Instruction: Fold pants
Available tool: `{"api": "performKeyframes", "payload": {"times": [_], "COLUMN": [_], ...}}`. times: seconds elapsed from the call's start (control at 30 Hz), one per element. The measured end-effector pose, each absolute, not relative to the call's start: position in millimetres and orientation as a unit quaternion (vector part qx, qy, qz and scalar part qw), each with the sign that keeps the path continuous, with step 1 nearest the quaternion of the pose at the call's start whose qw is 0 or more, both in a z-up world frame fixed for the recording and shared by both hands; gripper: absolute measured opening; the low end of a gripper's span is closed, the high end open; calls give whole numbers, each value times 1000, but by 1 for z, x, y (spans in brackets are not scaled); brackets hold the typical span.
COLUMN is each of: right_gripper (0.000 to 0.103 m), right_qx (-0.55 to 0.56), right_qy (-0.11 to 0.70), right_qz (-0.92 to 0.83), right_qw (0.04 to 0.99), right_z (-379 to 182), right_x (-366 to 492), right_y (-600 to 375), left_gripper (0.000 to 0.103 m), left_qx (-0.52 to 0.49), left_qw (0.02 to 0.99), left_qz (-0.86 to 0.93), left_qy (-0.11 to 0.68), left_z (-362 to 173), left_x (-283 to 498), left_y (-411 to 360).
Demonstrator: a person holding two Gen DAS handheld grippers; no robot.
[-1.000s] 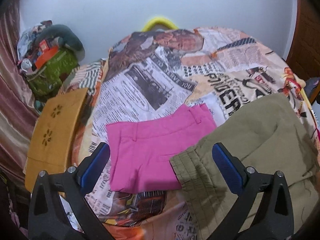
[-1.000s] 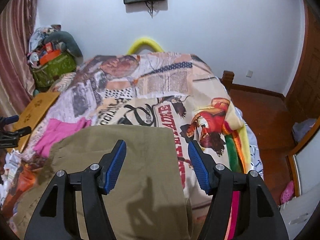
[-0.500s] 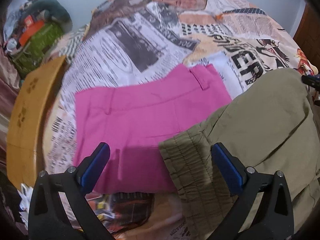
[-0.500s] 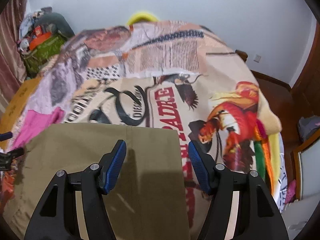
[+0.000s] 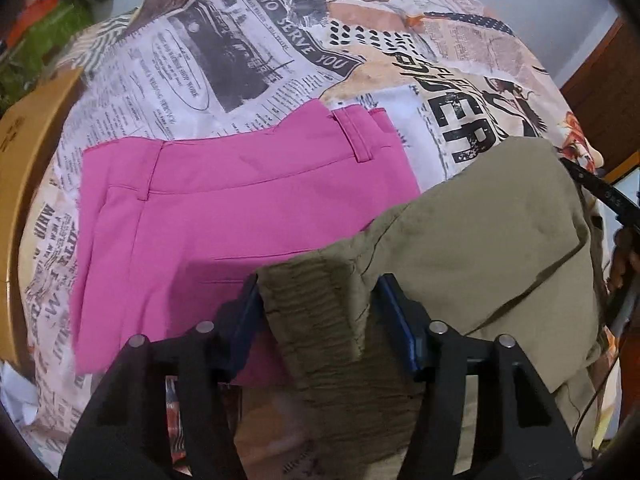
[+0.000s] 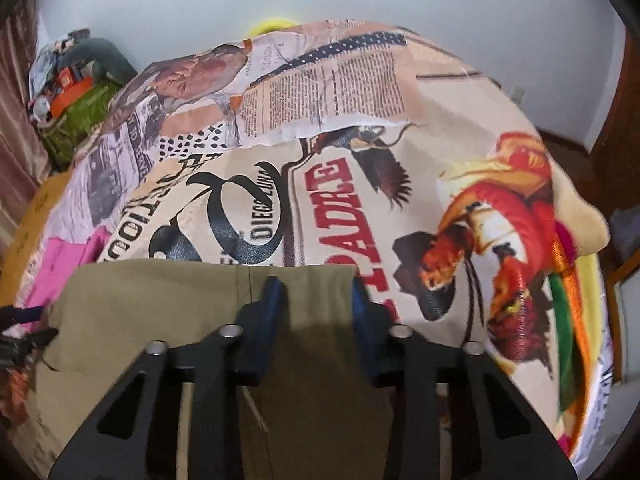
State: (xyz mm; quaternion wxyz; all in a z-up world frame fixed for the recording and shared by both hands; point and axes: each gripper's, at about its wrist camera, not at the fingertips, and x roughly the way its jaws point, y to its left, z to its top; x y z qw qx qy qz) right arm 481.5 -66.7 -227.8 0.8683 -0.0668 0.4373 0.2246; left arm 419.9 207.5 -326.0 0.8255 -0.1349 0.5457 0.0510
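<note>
Olive pants (image 5: 480, 240) lie on the printed bed cover (image 5: 248, 52), overlapping a pair of pink shorts (image 5: 240, 200). My left gripper (image 5: 316, 300) is closing. Its blue pads touch both sides of the pants' ruched waistband, which bunches up between them. In the right wrist view the far hem of the olive pants (image 6: 160, 300) lies flat. My right gripper (image 6: 316, 300) is closing over that hem near its right corner, and the cloth between its jaws is flat, not pinched. The tip of the left gripper (image 6: 24, 328) shows at the left edge.
A brown cardboard piece (image 5: 24, 140) lies along the bed's left side. A green bag with clutter (image 6: 80, 108) sits by the curtain at the back left. The bed's right edge drops to a wooden floor (image 6: 568, 144). Pink shorts (image 6: 60, 256) peek out at the left.
Both grippers have come down onto the olive pants. The left jaws have narrowed around the waistband, which now bunches between them. The right jaws have narrowed over the hem.
</note>
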Motion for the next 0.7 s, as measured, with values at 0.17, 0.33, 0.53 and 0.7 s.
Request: {"api": "performKeyframes", "payload": {"times": [0.17, 0.33, 0.53, 0.7], "right_gripper": [11, 11, 11, 11], "right_qx": [-42, -35, -25, -5], "right_qy": [418, 381, 315, 271], "right_qz": [227, 235, 228, 237], "right_qw": [879, 894, 921, 933], "right_z": [-212, -175, -119, -72], "right_x": [477, 463, 439, 412], "right_y": [-76, -83, -93, -105], "left_gripper": [49, 49, 49, 49], "left_qx": [-114, -100, -77, -61], "left_qw": [832, 854, 889, 906], "left_qz": [70, 85, 96, 100], "left_qy": [539, 503, 441, 406], "left_z": [-316, -282, -217, -176], "left_x": [417, 406, 385, 366], "left_y": [202, 200, 191, 182]}}
